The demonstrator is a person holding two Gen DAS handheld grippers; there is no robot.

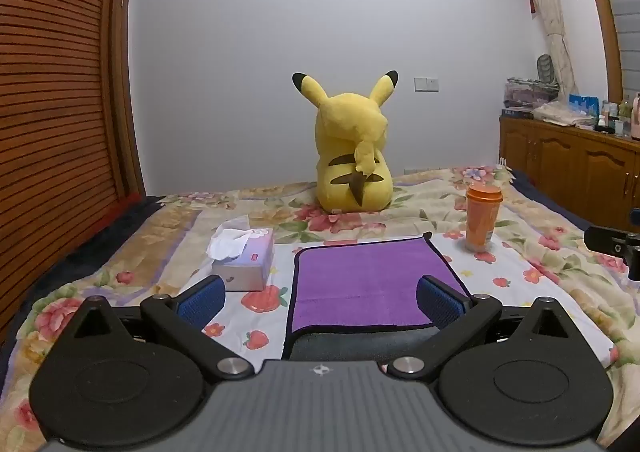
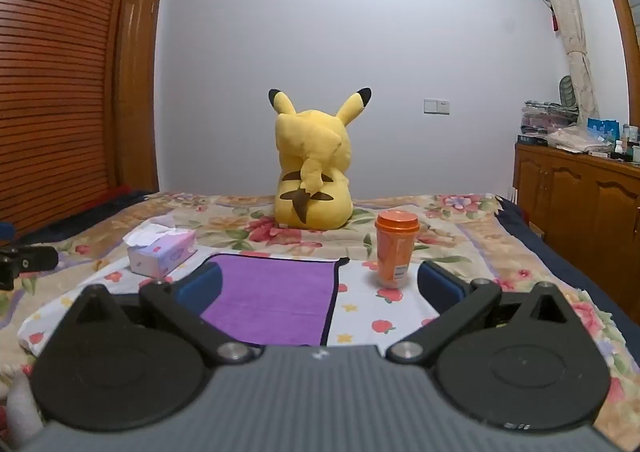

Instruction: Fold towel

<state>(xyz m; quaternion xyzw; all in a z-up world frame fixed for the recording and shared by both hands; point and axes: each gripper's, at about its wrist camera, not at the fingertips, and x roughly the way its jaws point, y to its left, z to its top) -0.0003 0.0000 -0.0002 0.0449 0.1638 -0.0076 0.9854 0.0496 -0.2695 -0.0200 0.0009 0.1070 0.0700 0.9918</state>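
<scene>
towel: purple towel (image 1: 366, 284) with a dark trim, lying flat on the bed (image 1: 540, 252) over the flowery sheet, nothing holding it

left gripper (image 1: 320, 298): blue fingers (image 1: 202, 298) spread wide apart, gripping nothing, hovering just short of the towel's near edge

right gripper (image 2: 320, 286): fingers (image 2: 440, 288) also wide apart and gripping nothing, sitting off toward the towel's right edge

tissue box (image 1: 244, 260): just left of the towel, tissue sticking out the top, close to that side but not on the cloth

orange cup (image 1: 482, 218): standing upright with its lid on, just right of the towel's far corner, so pretty near that side

plush (image 1: 352, 148): big yellow Pikachu sitting well behind the towel, back turned to the cameras

cabinet (image 2: 580, 196): wooden one far off right of the towel, cluttered on top

left view only: the towel's near edge, with something dark grey under it, can't tell what

right view only: more of the towel's right trim, plus the cup sitting between its own fingers in the frame
</scene>
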